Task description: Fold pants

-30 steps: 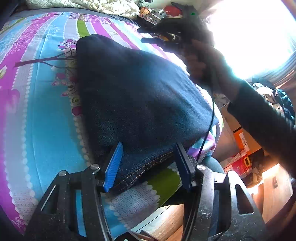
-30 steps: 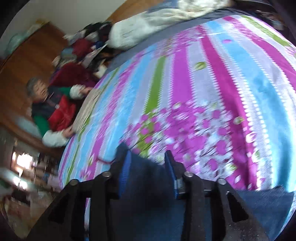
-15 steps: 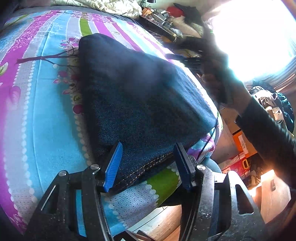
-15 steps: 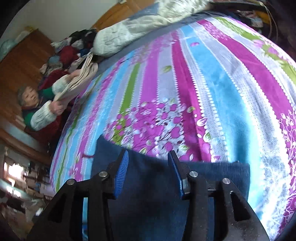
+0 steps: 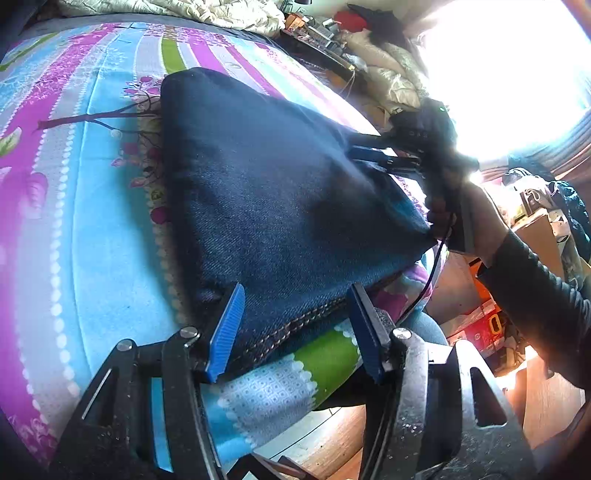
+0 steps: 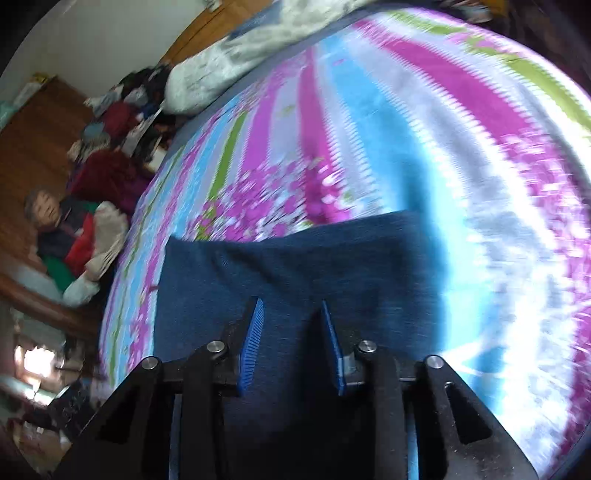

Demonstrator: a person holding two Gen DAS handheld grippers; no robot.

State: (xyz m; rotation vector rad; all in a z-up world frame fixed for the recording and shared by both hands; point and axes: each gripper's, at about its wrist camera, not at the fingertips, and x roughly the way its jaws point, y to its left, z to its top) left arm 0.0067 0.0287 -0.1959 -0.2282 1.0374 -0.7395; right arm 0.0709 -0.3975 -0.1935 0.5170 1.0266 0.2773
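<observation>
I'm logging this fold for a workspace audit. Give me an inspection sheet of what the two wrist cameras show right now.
Surface: bed with striped floral bedspread.
Job's things: dark blue denim pants, folded, lying flat near the bed edge.
Clutter: crumpled pale quilt at the far end; piled clothes beyond the bed.
Grippers: left gripper open over the stitched hem; right gripper open above the pants.
Cables: black cable hanging below the right hand.
Surroundings: seated person; bright window.
</observation>
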